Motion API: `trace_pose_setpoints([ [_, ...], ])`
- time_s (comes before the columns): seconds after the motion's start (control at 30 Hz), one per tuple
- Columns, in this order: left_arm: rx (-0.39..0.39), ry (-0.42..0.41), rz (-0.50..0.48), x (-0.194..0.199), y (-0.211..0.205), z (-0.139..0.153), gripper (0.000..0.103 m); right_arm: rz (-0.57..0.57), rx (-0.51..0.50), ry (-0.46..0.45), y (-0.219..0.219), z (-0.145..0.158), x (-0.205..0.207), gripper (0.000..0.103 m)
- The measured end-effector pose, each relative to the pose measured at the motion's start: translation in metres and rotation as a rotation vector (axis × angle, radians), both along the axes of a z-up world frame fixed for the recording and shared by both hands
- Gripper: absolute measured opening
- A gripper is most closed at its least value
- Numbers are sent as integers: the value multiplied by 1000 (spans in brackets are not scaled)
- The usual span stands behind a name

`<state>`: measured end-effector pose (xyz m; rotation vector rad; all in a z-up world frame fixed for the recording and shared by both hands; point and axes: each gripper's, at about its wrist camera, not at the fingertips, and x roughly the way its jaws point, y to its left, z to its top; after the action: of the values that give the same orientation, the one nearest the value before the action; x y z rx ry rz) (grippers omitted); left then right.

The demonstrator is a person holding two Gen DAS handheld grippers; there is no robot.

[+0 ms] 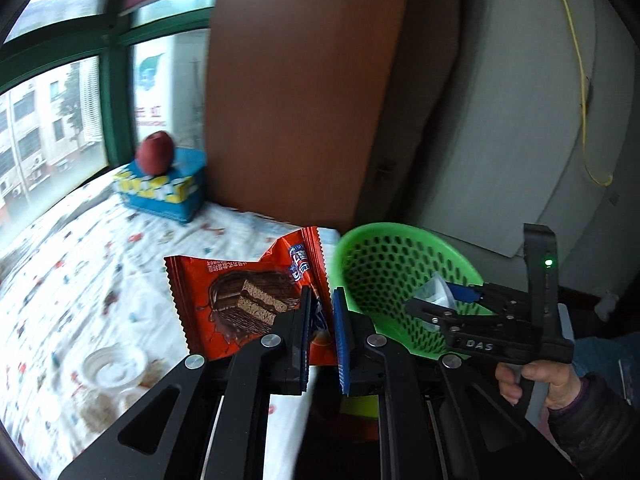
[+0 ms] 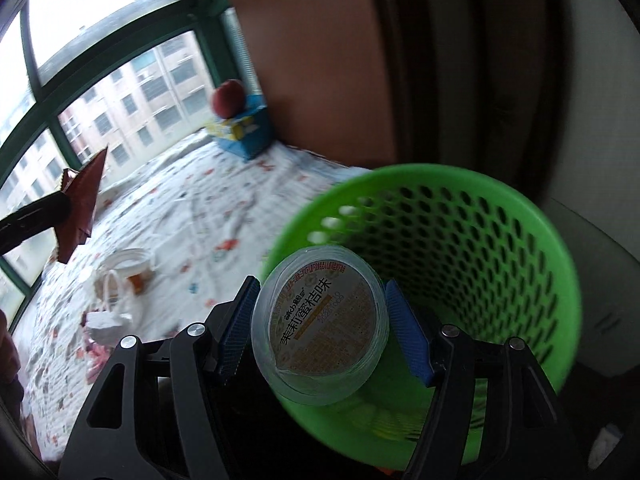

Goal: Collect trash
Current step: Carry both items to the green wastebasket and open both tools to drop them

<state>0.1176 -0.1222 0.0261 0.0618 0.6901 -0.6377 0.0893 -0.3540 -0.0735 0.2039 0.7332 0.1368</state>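
My left gripper (image 1: 322, 296) is shut on the edge of a red chocolate-cake wrapper (image 1: 244, 300), which hangs above the patterned tablecloth (image 1: 80, 260). To its right stands a green perforated basket (image 1: 384, 256). In the left wrist view my right gripper (image 1: 440, 300) reaches over the basket rim with a clear cup. In the right wrist view that gripper (image 2: 320, 292) is shut on a clear jelly cup (image 2: 320, 320) with a printed orange lid, held over the basket (image 2: 480, 240). The wrapper (image 2: 82, 204) and left gripper (image 2: 60, 204) show at far left.
A red apple (image 1: 154, 152) rests on a blue box (image 1: 160, 192) at the table's far corner by the window. A clear empty cup (image 1: 114, 368) and white scraps (image 2: 108, 320) lie on the cloth. A brown board (image 1: 296, 80) stands behind. A person's hand (image 1: 552, 380) holds the right gripper.
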Motion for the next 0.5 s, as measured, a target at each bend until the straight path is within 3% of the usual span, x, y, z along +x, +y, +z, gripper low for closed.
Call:
trace_pose_setpoints([
  [0.5,39,46,-171,15,-104,-13,11,-102,-29,-7,-46,-4,-40,72],
])
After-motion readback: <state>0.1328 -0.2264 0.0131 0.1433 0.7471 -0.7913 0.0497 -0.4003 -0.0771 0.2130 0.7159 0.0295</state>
